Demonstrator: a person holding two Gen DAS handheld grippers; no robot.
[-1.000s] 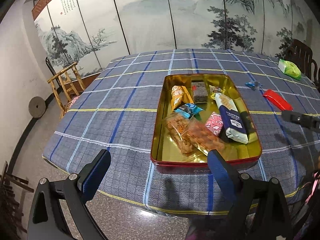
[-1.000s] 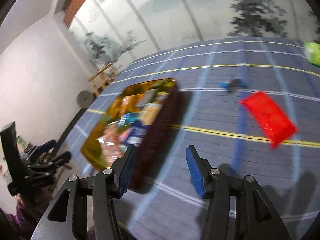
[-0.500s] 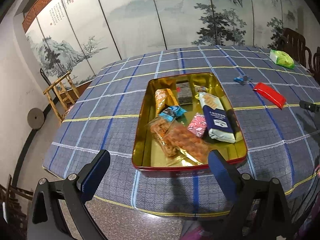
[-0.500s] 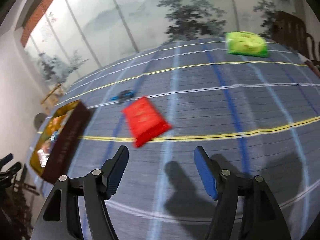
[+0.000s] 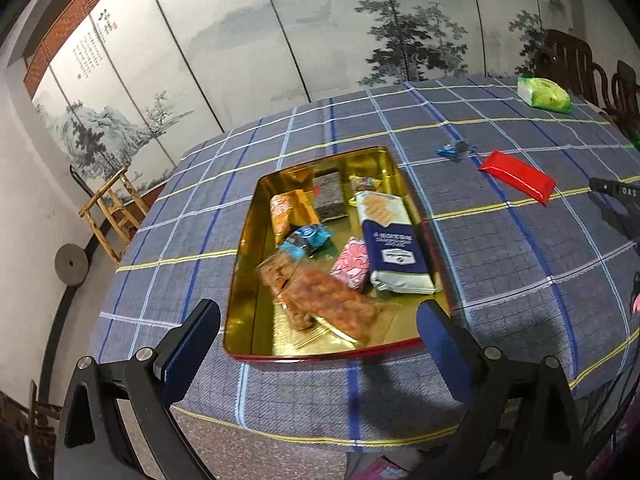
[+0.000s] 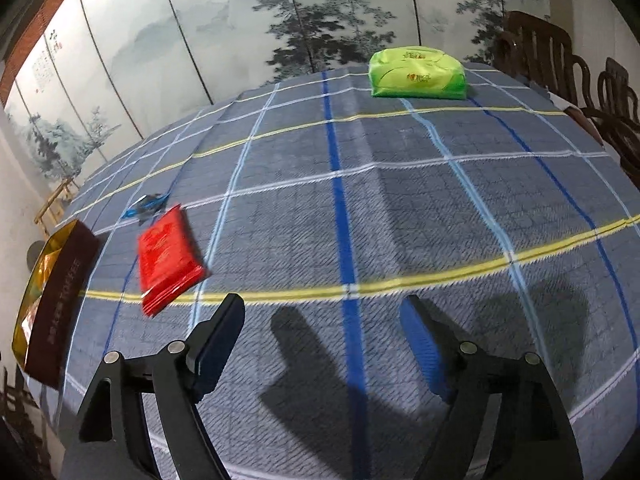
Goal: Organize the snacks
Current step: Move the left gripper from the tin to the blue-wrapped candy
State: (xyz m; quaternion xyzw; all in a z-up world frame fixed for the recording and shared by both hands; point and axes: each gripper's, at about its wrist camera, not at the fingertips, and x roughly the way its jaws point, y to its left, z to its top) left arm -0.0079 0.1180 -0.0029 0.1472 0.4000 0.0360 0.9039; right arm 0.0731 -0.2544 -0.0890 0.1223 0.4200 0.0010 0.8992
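Over a blue-grey checked tablecloth (image 6: 360, 208) with yellow, white and blue lines, right gripper (image 6: 322, 340), blue pads spread wide, jaws just been opening, nothing between them. Left of that gripper and a little farther off, a flat red foil snack packet (image 6: 166, 258), lying loose on the cloth, well clear of the pads. Just beyond the packet, a small blue-wrapped candy (image 6: 146, 205). Far beyond the gripper, near the table's back edge, a bright green soft pack (image 6: 416, 74) with small orange print, too blurred to read. At the far left, a rectangular gold-lined tin with dark red walls (image 6: 60, 292), pale lettering along its side not legible.

Seen from the left wrist: left gripper (image 5: 318, 334), also wide apart and empty, hovering at the tin's near rim (image 5: 320, 354). Inside the tin: a long navy and pale biscuit pack (image 5: 394, 246) with a white label, unreadable; a pink patterned sachet (image 5: 352, 262); clear bags of brown snacks (image 5: 324, 302); an orange packet (image 5: 282, 212); a blue wrapper (image 5: 308, 238); a dark square packet (image 5: 329, 196). On a painted folding screen (image 5: 280, 32) behind the table, a column of calligraphy with a red seal.
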